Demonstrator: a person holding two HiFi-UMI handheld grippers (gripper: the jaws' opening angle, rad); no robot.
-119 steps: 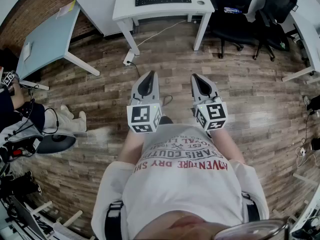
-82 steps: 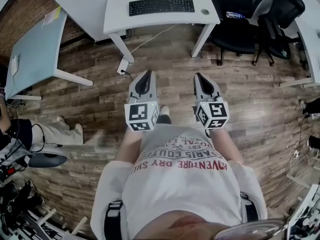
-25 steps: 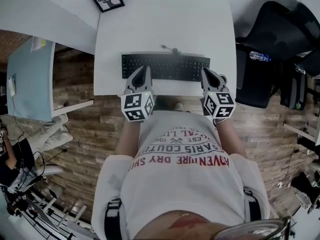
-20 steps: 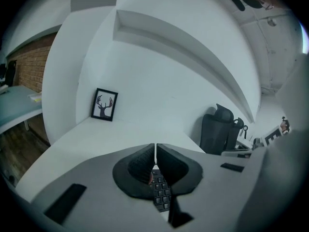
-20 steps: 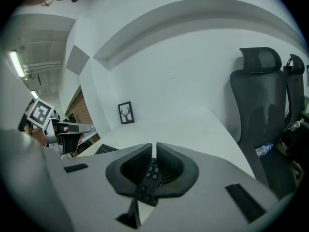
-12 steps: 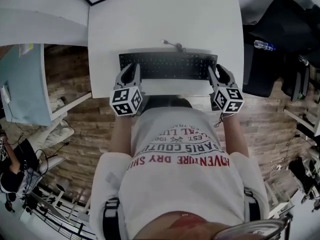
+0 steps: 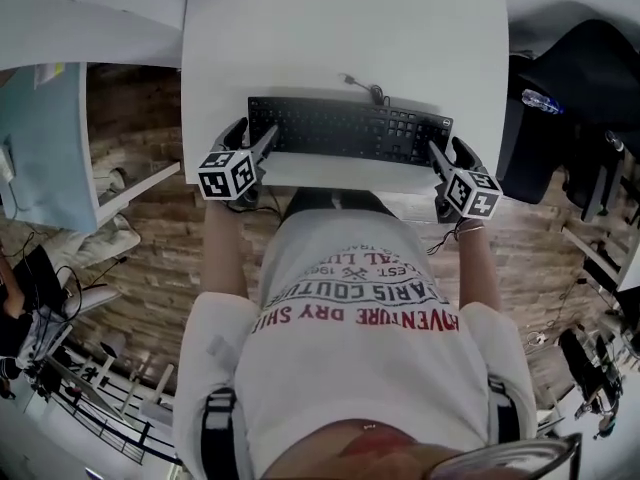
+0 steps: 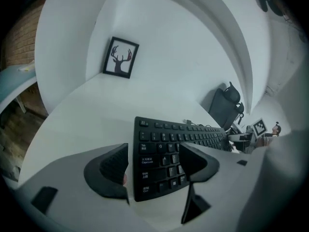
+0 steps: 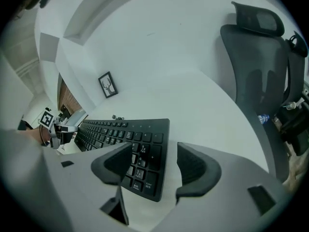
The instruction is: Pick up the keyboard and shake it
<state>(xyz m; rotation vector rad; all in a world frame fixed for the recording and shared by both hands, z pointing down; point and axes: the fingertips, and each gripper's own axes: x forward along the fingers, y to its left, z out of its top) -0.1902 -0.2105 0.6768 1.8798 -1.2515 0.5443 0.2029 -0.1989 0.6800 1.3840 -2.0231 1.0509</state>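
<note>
White desk (image 7: 340, 28) carries the black keyboard (image 7: 345, 130), flat near its front edge. At its left end the left gripper (image 7: 254, 133) has just spread its jaws around the corner, not pinching; at the right end the right gripper (image 7: 448, 150) has done likewise

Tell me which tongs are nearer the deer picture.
Left. The left tongs sit at the left end of the keyboard, the end toward the deer picture; the right tongs are at its far right end.
</note>
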